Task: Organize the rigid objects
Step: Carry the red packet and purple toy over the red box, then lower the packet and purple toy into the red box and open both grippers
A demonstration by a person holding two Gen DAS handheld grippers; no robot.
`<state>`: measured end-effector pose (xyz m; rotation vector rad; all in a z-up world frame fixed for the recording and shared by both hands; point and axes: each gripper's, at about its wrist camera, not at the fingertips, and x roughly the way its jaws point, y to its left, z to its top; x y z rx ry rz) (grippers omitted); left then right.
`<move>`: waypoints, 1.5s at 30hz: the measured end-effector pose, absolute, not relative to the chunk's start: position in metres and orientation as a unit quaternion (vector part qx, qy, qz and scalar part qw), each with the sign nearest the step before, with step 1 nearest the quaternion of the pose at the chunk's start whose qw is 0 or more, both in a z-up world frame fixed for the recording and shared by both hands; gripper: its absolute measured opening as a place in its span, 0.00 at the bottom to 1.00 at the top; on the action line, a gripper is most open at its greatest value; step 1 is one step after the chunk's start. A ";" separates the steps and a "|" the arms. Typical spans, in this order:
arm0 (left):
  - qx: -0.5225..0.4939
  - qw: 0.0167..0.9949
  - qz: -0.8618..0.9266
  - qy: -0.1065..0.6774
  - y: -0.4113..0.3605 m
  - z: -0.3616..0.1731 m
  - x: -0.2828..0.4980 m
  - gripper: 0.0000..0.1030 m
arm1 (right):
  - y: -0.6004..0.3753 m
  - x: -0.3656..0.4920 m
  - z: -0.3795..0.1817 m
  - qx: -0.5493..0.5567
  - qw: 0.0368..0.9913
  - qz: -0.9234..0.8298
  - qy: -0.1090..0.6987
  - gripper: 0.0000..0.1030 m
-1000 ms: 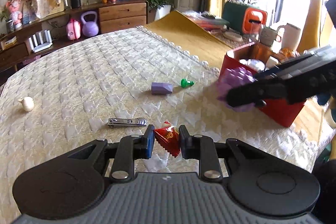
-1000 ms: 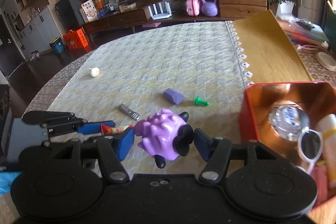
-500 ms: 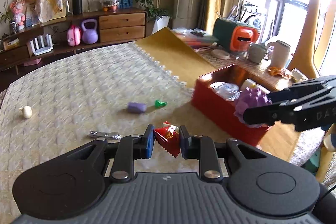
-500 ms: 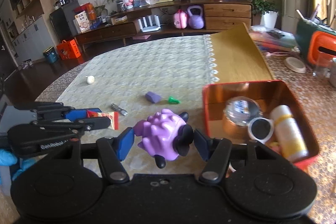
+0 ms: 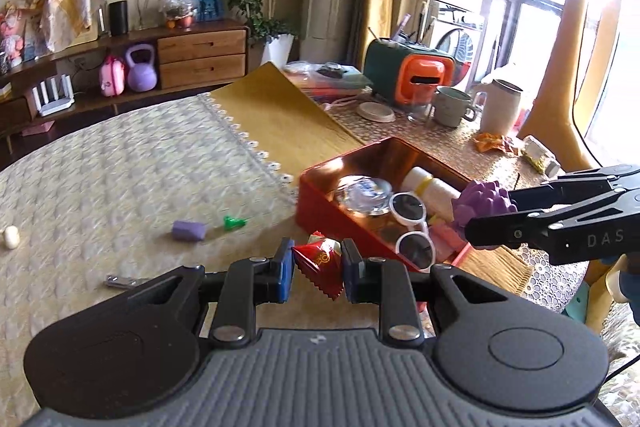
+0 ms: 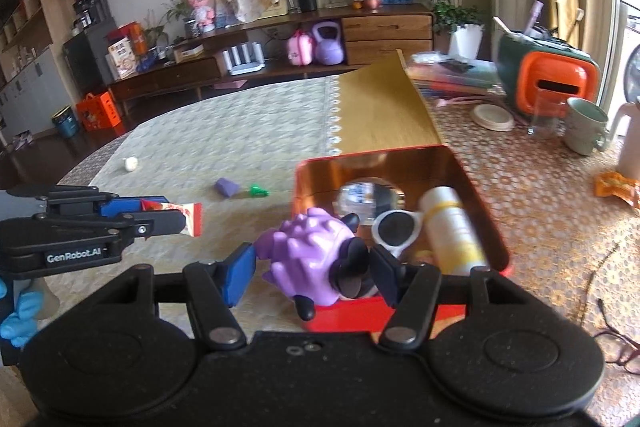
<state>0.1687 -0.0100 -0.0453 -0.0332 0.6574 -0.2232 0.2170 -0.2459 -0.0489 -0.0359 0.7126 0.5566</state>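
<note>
1. Purple spiky toy (image 6: 308, 259) is clamped in the right gripper (image 6: 312, 267), hanging over the near edge of the red tin (image 6: 480, 203), so it looks like the drop-off step.
2. To do it well, the carrier probably wants the toy fully over the tin's open floor before letting go. Right now it sits above the near wall, and a release here could bounce it off the rim onto the cloth.
3. Free space looks tight: white sunglasses (image 6: 396, 229), a pale cylinder with a yellow band (image 6: 448, 227) and a clear round lid-like thing (image 6: 370, 197) already lie inside. Setting it low and gently beats dropping it.
4. The toy is bumpy, rubbery-looking plastic with black feet and ears, so the blue pads only bite on nubs. It could roll when released.
5. Left gripper (image 5: 316, 265) is pinched shut on a red snack packet (image 5: 320, 263), thin crinkly foil with a zigzag edge. It hovers just beside the tin's near corner, likely next in line.
6. Out on the quilted, lace-edged tablecloth (image 5: 120, 187) there's a purple wedge block (image 5: 189, 230), a small green piece (image 5: 234, 223), metal nail clippers (image 5: 120, 281) and a little white lump (image 5: 11, 237), all well apart from the tin.
</note>
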 end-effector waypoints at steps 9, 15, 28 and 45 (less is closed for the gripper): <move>0.001 0.934 -0.129 0.333 -0.049 -0.048 0.195 0.23 | -0.280 0.233 -0.060 -0.019 0.910 0.233 0.343 0.60; 0.025 0.928 -0.144 0.343 -0.076 -0.052 0.218 0.23 | -0.292 0.246 -0.069 -0.021 0.909 0.224 0.351 0.60; 0.044 0.927 -0.149 0.342 -0.113 -0.053 0.292 0.23 | -0.286 0.277 -0.091 -0.035 0.897 0.237 0.370 0.60; 0.044 0.914 -0.144 0.377 -0.140 -0.091 0.367 0.24 | -0.271 0.289 -0.104 -0.081 0.892 0.241 0.373 0.60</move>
